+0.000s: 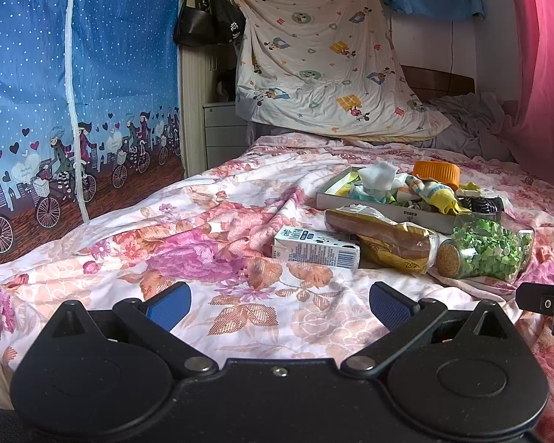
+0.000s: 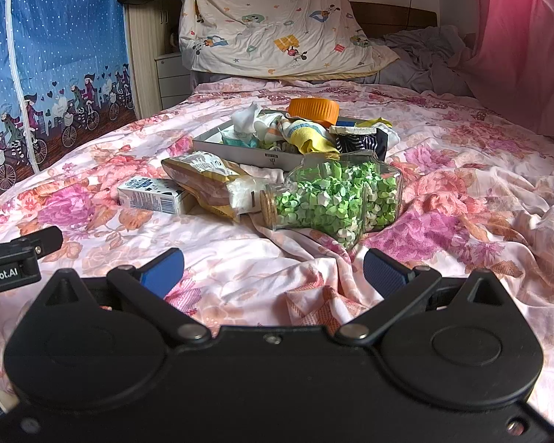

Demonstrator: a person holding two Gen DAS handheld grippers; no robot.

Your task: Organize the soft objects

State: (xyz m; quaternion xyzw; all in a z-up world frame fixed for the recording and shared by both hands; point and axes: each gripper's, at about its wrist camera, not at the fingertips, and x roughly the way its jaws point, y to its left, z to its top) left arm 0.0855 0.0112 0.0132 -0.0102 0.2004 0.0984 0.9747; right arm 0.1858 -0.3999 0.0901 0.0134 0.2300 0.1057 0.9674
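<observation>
Both grippers, left [image 1: 280,304] and right [image 2: 273,271], fingers spread, empty, over the bed [image 2: 461,184]. Shallow tray [image 2: 240,153] mid-bed holds socks [image 2: 306,136], tissue, orange lid [image 2: 314,110]; corked jar [image 2: 336,199] of green paper bits lies beside it

On the bed [image 2: 461,155] the shallow tray [image 2: 240,155] serves as the landmark: a tissue pack [image 2: 240,136], a heap of socks [image 2: 299,133] and a wide lid [image 2: 314,110] sit in it, the lid at its far side. Just in front of the tray lie three things in a row: a small carton [image 2: 151,195] to the left, a bagged bread loaf [image 2: 210,184] in the middle with one end resting on the carton, and a corked jar [image 2: 332,199] on its side to the right, cork towards the loaf. Behind the tray, at the head of the bed, a hung sheet [image 2: 277,18] drapes down, with rumpled bedding [image 2: 424,55] to its right.
</observation>
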